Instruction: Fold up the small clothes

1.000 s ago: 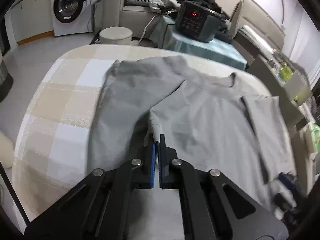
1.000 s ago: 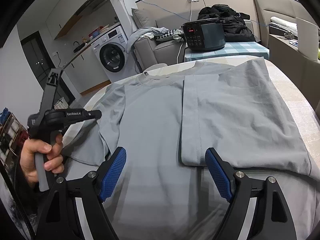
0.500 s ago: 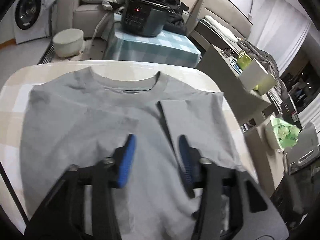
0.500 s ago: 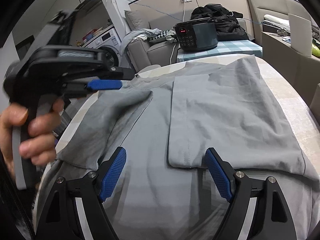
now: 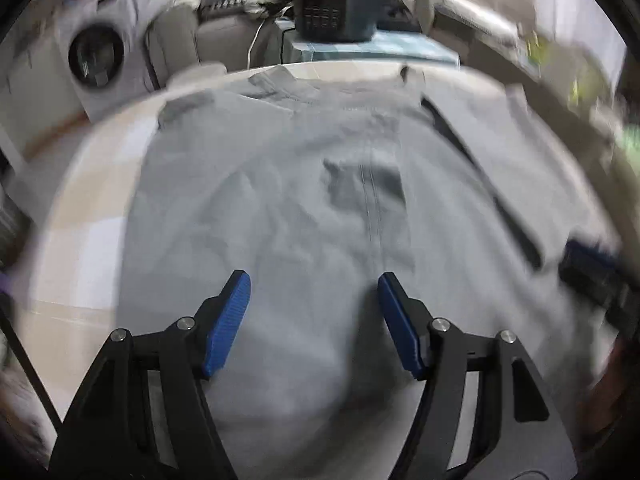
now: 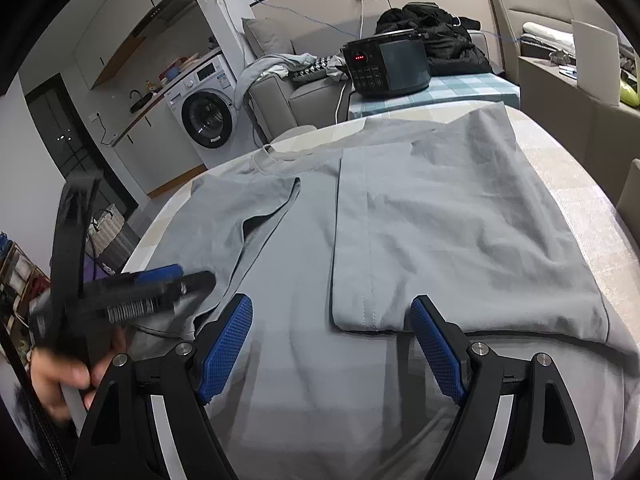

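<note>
Left gripper (image 5: 314, 322) — jaws just opened, empty, left sleeve (image 6: 240, 216) released folded inward | right gripper (image 6: 332, 344) — fingers spread, empty | grey T-shirt (image 6: 460, 240) flat on table (image 6: 580, 184), both sleeves folded | next: fold body.

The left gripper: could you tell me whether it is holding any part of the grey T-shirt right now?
Nothing is held. The left gripper has just been opening and hangs open above the grey T-shirt, nothing between its pads.

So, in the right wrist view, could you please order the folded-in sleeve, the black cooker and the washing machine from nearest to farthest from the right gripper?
Measured from the right gripper:
1. Folded-in sleeve, lying on the shirt just ahead of the right finger.
2. Black cooker, beyond the table's far edge, on a checked cloth.
3. Washing machine, far left, against the wall.
</note>
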`<state>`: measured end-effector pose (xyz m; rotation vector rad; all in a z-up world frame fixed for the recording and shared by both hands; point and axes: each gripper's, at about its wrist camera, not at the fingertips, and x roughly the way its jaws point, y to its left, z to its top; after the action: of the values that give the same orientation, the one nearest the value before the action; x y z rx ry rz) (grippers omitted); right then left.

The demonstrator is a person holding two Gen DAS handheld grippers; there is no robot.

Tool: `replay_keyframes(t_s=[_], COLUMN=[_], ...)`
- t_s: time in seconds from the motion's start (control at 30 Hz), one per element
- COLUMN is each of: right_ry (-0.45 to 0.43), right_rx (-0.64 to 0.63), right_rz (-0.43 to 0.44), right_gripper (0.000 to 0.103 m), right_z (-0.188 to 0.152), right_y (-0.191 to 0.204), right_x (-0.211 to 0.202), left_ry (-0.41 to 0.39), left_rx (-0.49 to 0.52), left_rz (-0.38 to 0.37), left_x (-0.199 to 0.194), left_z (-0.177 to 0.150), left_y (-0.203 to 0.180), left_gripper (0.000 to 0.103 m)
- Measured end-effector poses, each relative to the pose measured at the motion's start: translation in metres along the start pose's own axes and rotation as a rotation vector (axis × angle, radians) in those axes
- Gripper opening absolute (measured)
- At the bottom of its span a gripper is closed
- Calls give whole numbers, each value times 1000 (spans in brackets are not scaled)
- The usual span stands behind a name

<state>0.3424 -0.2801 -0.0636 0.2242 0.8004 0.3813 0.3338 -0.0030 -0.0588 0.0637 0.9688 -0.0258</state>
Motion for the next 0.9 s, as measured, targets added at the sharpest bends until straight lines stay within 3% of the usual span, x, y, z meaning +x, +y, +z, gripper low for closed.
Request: replay_keyframes(t_s=[0.13, 0.27, 0.4, 0.5, 0.53, 0.63, 0.73, 0.9], right_ry=[17, 34, 62, 91, 96, 147, 203, 221], right_rx=[-13, -29, -58, -100, -115, -204, -318, -402], right_rz=[-15, -11, -15, -24, -24, -68, -59, -64], right_gripper=[83, 85, 86, 89, 90, 90, 90, 92], right_z=[-1, -2, -5, -9, -12, -26, -53, -118], right_y=[1, 4, 10, 18, 21, 35, 44, 23], right_x=[5, 8, 11, 13, 13, 8, -14, -84], left_ry=[-54, -75, -75, -53, -81, -29, -6, 11], left_rx=[40, -86, -248, -316, -309, -211, -196, -199], left_rz=[-41, -68, -62, -109, -90, -46, -23, -9], left_x=[-40, -85, -117, -124, -130, -137, -144, -165], left_z=[-33, -84, -145, -182, -191, -204, -214, -243], left_y=[-5, 14, 30, 32, 29, 22, 25, 42], left_gripper=[64, 73, 75, 76, 76, 76, 76, 76])
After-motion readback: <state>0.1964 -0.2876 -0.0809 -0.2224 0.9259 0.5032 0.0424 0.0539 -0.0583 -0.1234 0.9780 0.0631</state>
